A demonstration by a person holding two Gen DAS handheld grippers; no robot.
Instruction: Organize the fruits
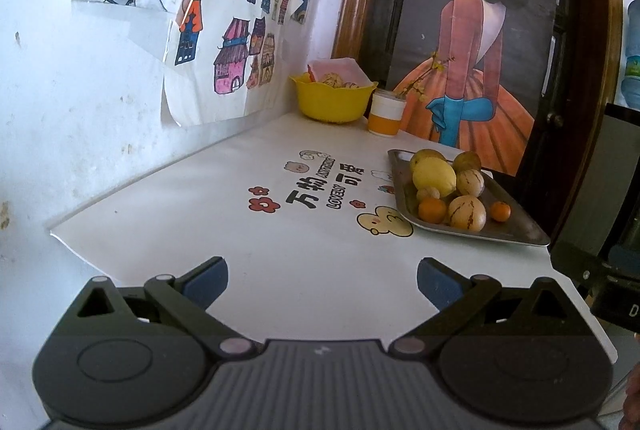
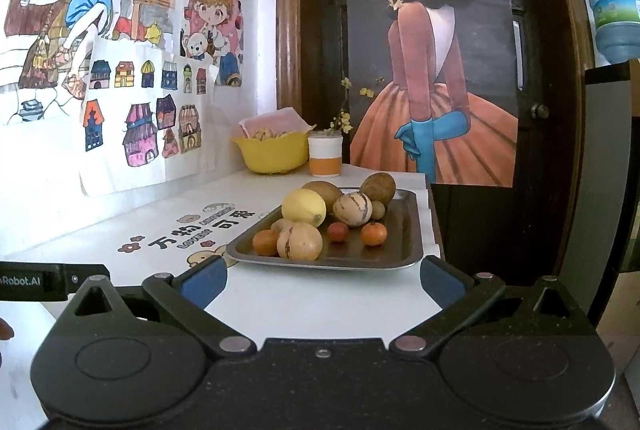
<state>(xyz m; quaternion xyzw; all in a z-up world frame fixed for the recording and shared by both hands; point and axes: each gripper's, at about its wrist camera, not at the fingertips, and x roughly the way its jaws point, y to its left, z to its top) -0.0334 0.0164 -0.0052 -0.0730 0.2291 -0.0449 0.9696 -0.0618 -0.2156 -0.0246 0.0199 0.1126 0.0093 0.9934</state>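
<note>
The fruits (image 2: 316,220) were found heaped on a metal tray (image 2: 404,250) at the table's (image 1: 280,258) right edge, while the left gripper (image 1: 322,280) and right gripper (image 2: 322,280) were held empty, jaws wide apart, evidently readied for picking.

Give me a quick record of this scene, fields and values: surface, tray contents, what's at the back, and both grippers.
surface: white table with cartoon print
tray: metal tray at the table's right edge, holding a yellow lemon, striped melons, brown fruits, small oranges and a small red fruit
back corner: yellow bowl with items inside, beside a white and orange cup
left gripper: open, empty, over the table
right gripper: open, empty, facing the tray
</note>
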